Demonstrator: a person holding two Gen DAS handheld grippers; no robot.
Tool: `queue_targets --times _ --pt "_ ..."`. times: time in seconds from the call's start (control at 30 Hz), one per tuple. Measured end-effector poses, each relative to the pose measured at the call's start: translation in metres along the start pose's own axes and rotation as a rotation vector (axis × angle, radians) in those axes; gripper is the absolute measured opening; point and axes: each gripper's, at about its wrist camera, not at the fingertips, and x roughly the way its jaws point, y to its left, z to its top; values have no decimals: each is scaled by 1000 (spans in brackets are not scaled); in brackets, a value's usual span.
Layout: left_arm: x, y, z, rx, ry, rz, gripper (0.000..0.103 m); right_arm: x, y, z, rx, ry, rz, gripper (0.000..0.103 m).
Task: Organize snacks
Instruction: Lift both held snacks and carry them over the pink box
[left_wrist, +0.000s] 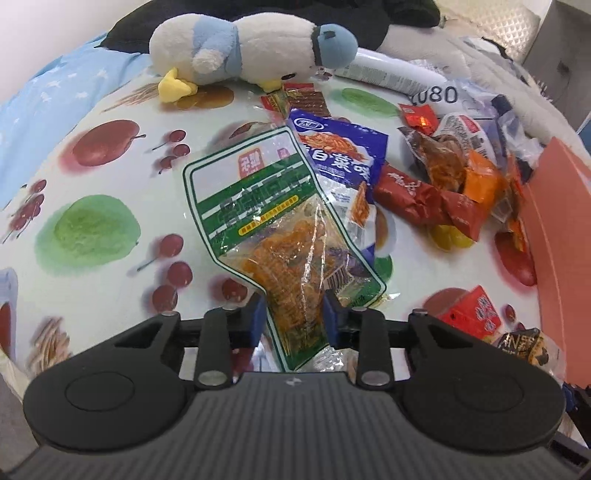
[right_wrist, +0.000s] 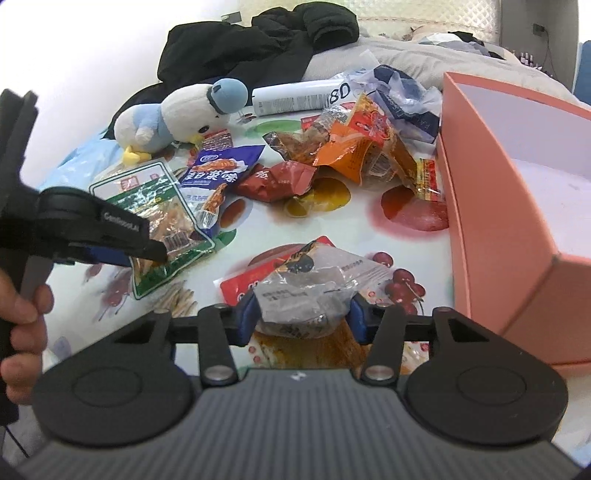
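My left gripper (left_wrist: 294, 317) is shut on the lower end of a green-and-clear snack packet (left_wrist: 266, 206) with orange strips inside. In the right wrist view that packet (right_wrist: 159, 206) tilts up from the fruit-print tablecloth (right_wrist: 332, 229). My right gripper (right_wrist: 301, 319) is shut on a crinkled clear packet (right_wrist: 306, 291), which lies over a red packet (right_wrist: 240, 284). A blue packet (left_wrist: 340, 147) lies just behind the green one. A heap of red and orange snack packets (right_wrist: 351, 147) sits near the back, beside an open pink box (right_wrist: 517, 221).
A white and blue plush bird (right_wrist: 184, 110) and a white tube (right_wrist: 295, 98) lie at the back of the table. Black clothing (right_wrist: 258, 40) and grey bedding lie beyond. A person's hand (right_wrist: 22, 325) grips the left gripper's handle. The pink box's wall (left_wrist: 561, 229) borders the right side.
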Motion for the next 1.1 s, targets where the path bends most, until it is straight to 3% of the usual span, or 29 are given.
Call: queue_targets --times 0.4,0.43,0.67,0.8,1.1 --pt "-69 -2 -26 -8 -75 -84 26 -50 5 -7 -6 -64 -35 49" --pt "-75 -2 -27 -7 -81 -91 10 -55 4 -6 -1 -72 -38 49" --pt "-101 -5 -38 6 -105 -128 7 -88 0 -5 23 -132 -68 49" --pt "-105 0 -45 -21 -96 -154 5 -95 -5 -9 40 -133 -83 49" --pt "-134 -15 -49 24 -131 -216 5 -121 -18 -10 76 -166 -108 49"
